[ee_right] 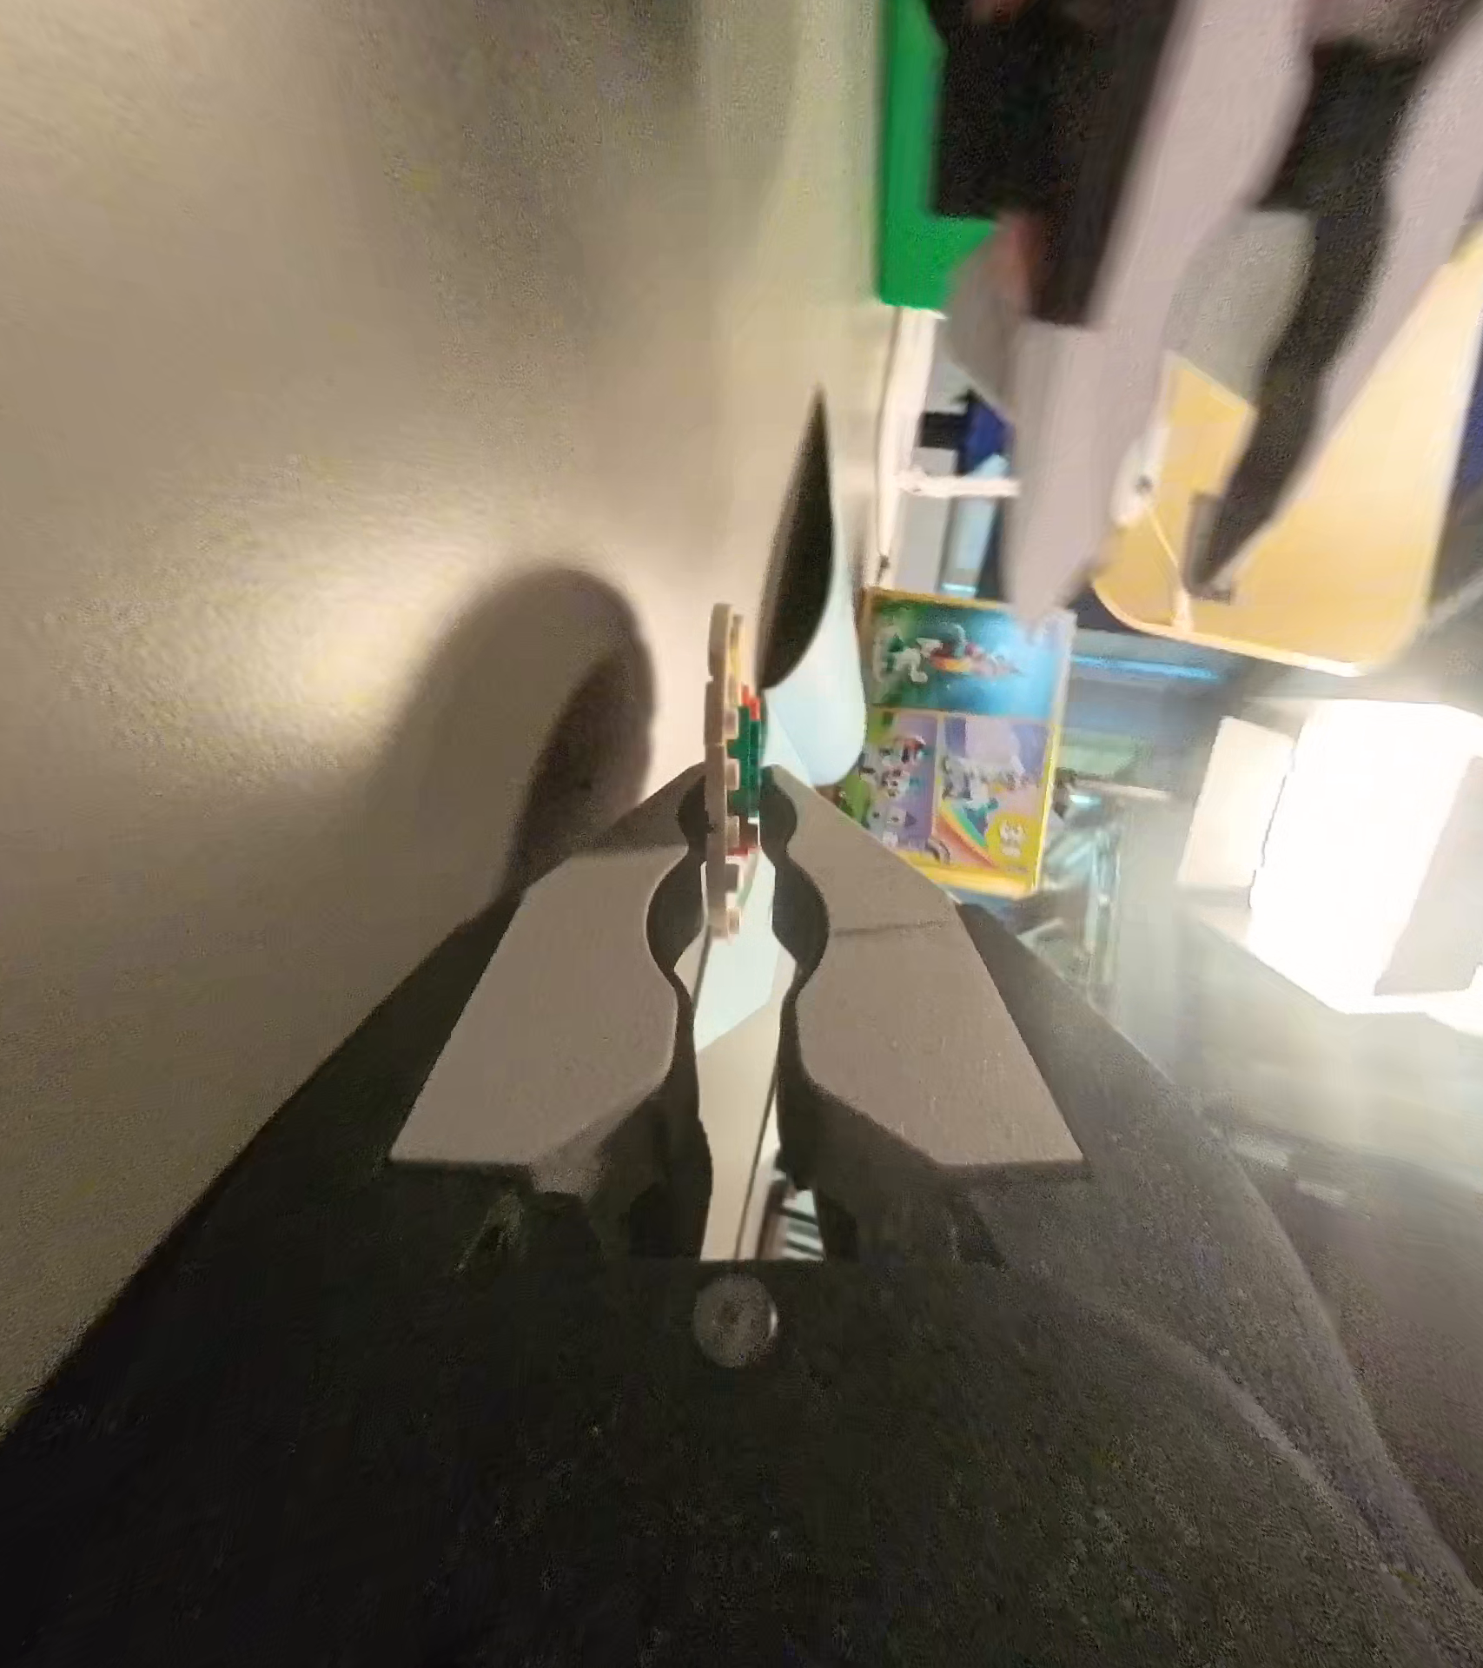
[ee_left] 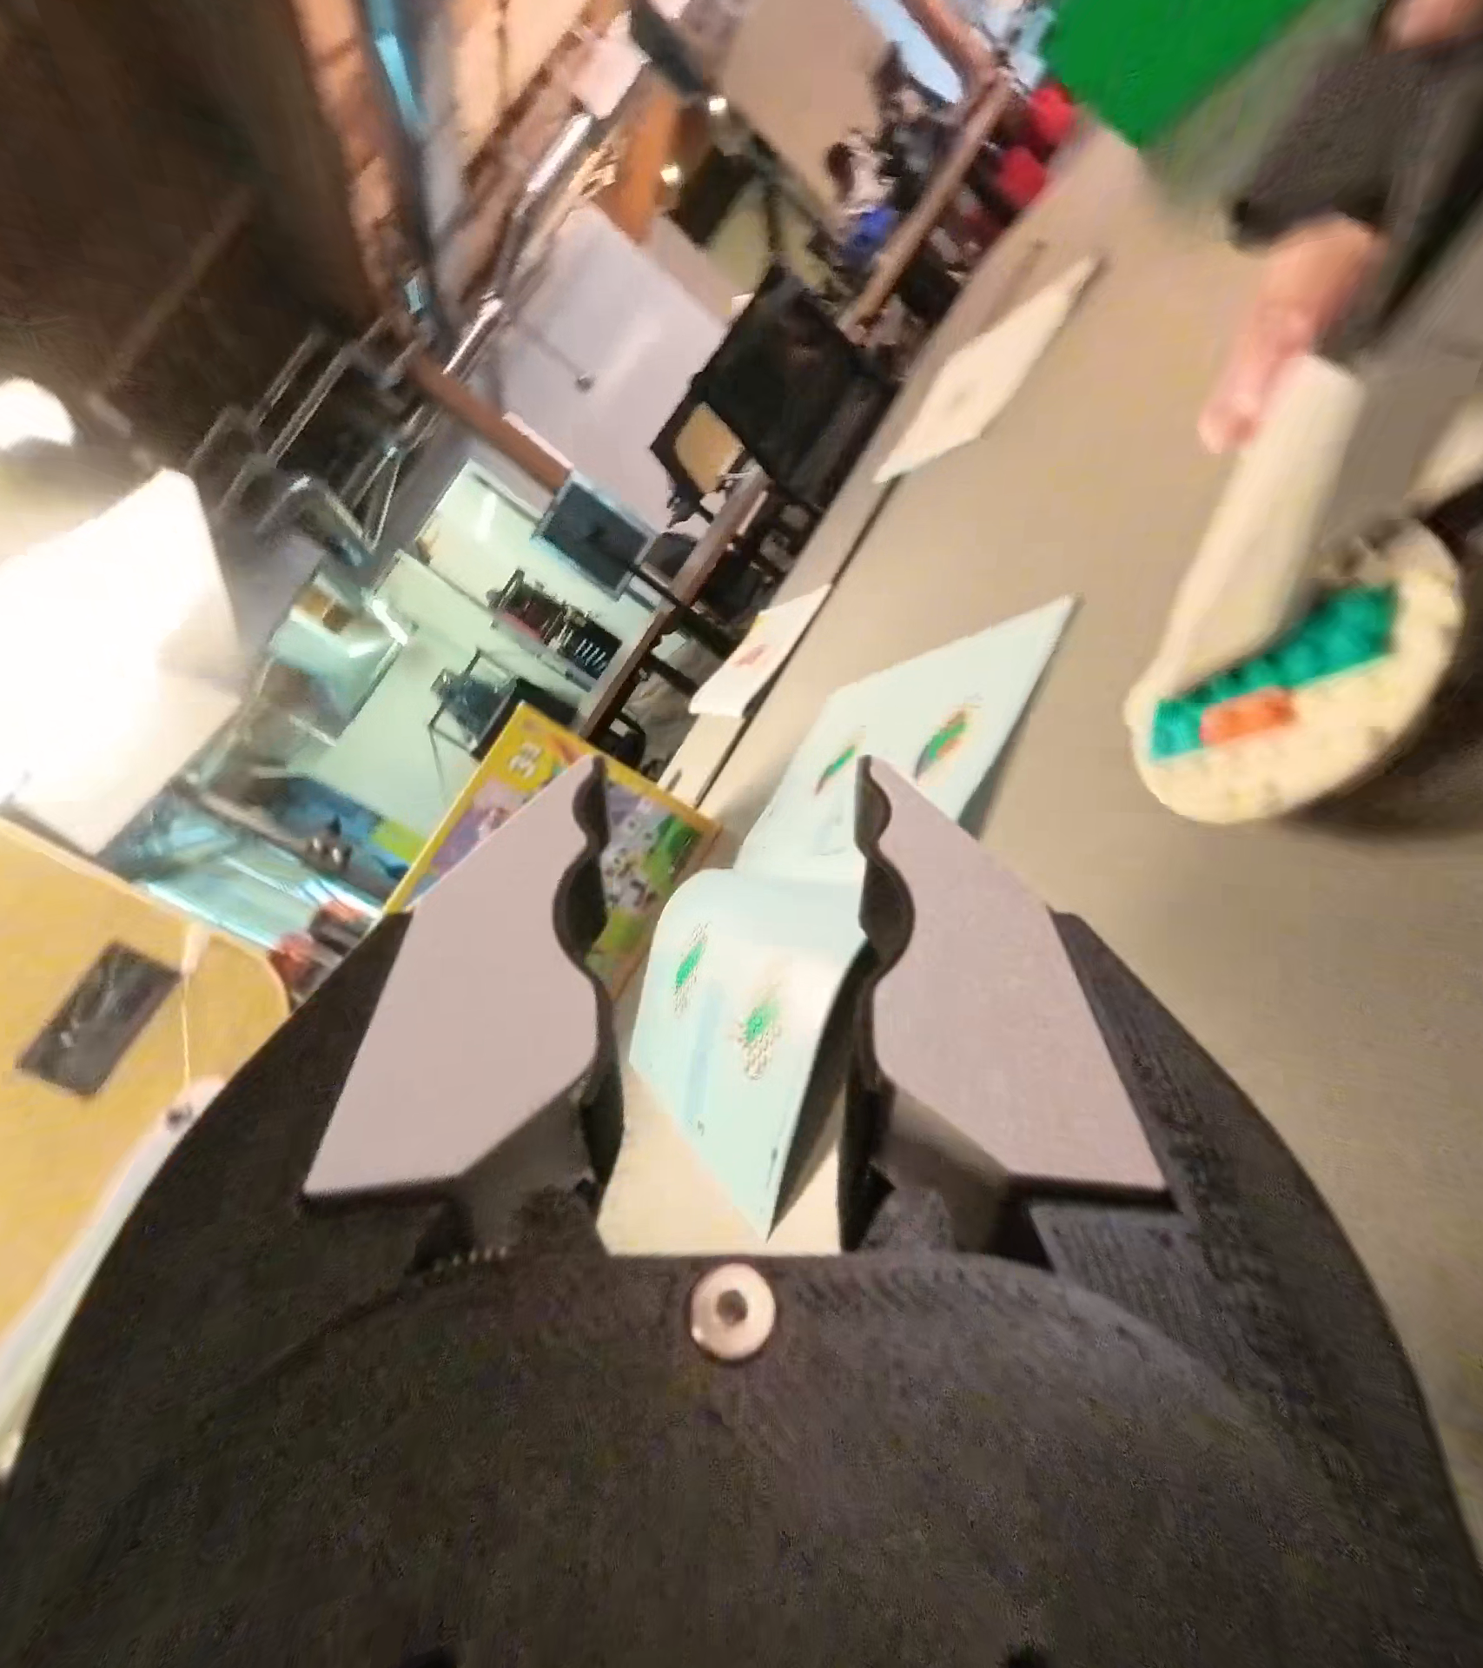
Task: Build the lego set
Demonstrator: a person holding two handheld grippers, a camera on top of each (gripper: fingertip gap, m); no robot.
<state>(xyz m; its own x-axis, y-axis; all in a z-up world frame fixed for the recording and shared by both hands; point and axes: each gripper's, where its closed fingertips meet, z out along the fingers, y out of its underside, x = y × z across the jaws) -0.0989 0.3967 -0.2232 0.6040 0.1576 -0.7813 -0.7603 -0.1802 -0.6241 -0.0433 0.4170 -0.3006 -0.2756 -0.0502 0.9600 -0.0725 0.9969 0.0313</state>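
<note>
My left gripper (ee_left: pixel 730 785) is open and empty, tilted above an open instruction booklet (ee_left: pixel 746 1002) that lies on the grey table (ee_left: pixel 1216 1128). My right gripper (ee_right: pixel 733 794) is shut on a round tan lego plate (ee_right: pixel 722 722), seen edge-on, with green and red-orange bricks (ee_right: pixel 751 736) on its face. In the left wrist view the same plate (ee_left: pixel 1351 722) is off to the right, with one pale finger of the right gripper (ee_left: pixel 1243 560) laid across it and a hand behind. The left gripper (ee_right: pixel 1126 587) shows blurred at the top of the right wrist view.
A yellow lego box (ee_left: pixel 530 794) stands at the table's far edge; it also shows in the right wrist view (ee_right: pixel 963 740). Loose white sheets (ee_left: pixel 981 379) lie farther back. A yellow table (ee_left: pixel 42 1038) is beyond the edge. A green shape (ee_left: pixel 1171 63) is behind the hand.
</note>
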